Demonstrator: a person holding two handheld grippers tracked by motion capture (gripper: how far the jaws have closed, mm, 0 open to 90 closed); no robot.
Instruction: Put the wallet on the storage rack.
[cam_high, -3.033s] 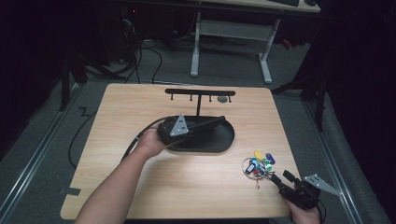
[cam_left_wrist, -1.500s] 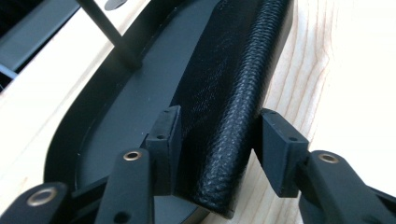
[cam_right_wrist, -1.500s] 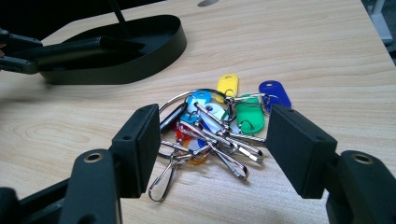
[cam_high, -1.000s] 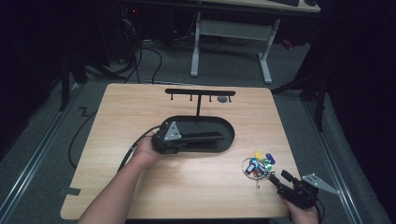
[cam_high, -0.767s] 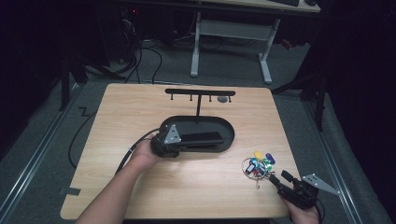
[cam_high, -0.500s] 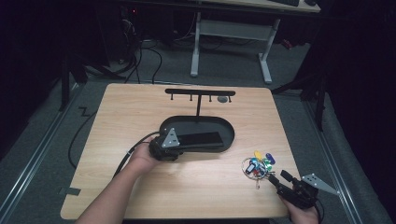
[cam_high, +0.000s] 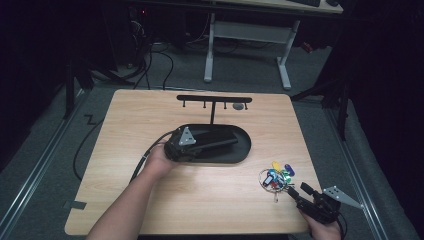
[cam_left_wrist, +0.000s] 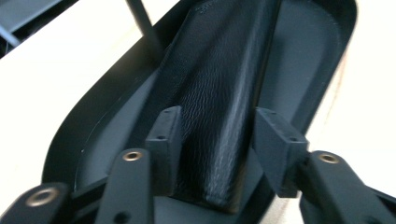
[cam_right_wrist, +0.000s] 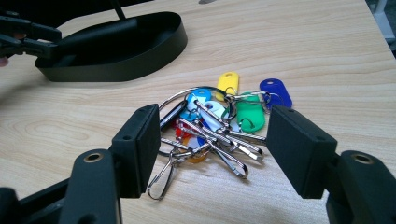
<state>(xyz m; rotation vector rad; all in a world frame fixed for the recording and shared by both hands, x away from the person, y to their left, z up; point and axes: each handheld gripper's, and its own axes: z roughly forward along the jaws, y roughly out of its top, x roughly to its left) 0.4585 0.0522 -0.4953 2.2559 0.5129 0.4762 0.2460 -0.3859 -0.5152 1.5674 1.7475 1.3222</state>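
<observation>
Wallet (cam_left_wrist: 219, 107) of black pebbled leather lies lengthwise in the tray (cam_high: 240, 150), a shallow oval dish of smooth matte black with a low raised rim, set near the middle of the pale wood-grain table (cam_high: 125, 125). In the left gripper view the wallet's rounded near end sits between the left gripper (cam_left_wrist: 219, 140) pads: one pad lies against its left edge, the other stands just clear of its right side, so the jaws are parted around it rather than clamped, having just closed in a little. In the high view this gripper (cam_high: 192, 146) rests over the tray's left end, a grey three-cornered plate on top, its cable (cam_high: 145, 155) trailing back along the forearm.

Behind the tray stands a thin black T-shaped key rack (cam_high: 214, 100) — a slim upright post carrying a flat crossbar with small pegs beneath.

Further right, near the table's front right corner, lies a bunch of keys (cam_high: 275, 177): a wire ring threaded with slim metal keys, clips and glossy plastic tags in yellow, blue, green, white and red. It rests directly on the wood, well apart from the tray.

Just beside the bunch, the right gripper (cam_high: 302, 192) points toward it from the table edge. In its own view the right gripper (cam_right_wrist: 215, 149) jaws stand wide — square black pads on either side of the keys (cam_right_wrist: 215, 126), touching none of them.
</observation>
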